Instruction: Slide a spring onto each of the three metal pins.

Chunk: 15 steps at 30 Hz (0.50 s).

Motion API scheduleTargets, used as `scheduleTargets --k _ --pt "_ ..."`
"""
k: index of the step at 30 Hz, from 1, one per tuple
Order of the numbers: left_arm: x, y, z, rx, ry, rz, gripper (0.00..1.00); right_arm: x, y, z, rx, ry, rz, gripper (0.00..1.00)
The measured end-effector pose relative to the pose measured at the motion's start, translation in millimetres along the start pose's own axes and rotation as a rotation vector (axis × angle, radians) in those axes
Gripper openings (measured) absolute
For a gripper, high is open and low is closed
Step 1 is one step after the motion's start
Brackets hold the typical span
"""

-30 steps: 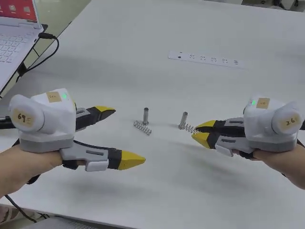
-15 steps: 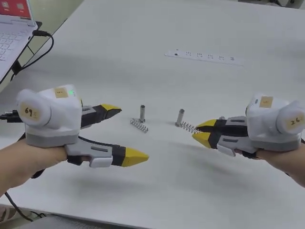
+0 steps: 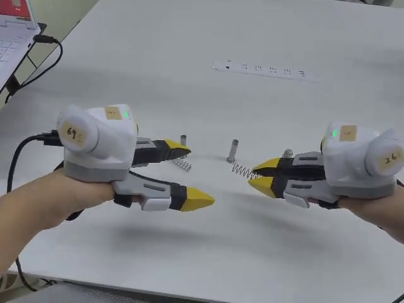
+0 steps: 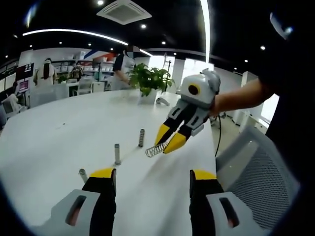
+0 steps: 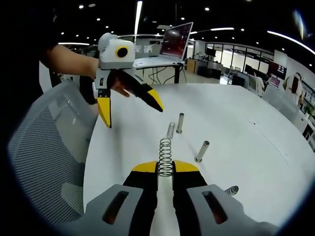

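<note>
A coiled steel spring (image 5: 166, 150) is pinched by one end between the closed yellow-tipped jaws of the right gripper (image 3: 257, 175). Its free end is near the foot of the middle of three upright metal pins (image 3: 233, 150) on the white table (image 3: 189, 76), and a second spring (image 3: 182, 164) lies flat beside the left pin. The left gripper (image 3: 192, 175), jaws spread wide and empty, bears a round sticker (image 3: 76, 134) reading "69"; the right one's reads "26". The right gripper view shows an open laptop (image 5: 174, 42) with a red screen, and the left gripper view shows a leafy potted plant (image 4: 150, 78).
</note>
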<state>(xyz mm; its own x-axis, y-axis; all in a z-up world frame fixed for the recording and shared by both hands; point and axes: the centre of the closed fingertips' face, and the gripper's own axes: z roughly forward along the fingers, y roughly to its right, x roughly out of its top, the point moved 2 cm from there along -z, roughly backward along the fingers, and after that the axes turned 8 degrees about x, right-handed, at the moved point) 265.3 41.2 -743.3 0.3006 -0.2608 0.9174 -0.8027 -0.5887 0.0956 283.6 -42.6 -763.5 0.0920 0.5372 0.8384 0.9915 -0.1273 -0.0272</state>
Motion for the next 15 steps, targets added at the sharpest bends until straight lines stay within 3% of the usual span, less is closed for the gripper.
scheduleTargets --k 8,15 --pt "3.7 8.2 19.7 -0.048 -0.018 0.023 0.46 3.4 -6.4 0.6 0.033 0.006 -0.02 0.08" --pt "9.4 13.5 29.0 -0.078 -0.006 0.034 0.4 5.0 -12.6 0.1 0.063 0.005 -0.039 0.08"
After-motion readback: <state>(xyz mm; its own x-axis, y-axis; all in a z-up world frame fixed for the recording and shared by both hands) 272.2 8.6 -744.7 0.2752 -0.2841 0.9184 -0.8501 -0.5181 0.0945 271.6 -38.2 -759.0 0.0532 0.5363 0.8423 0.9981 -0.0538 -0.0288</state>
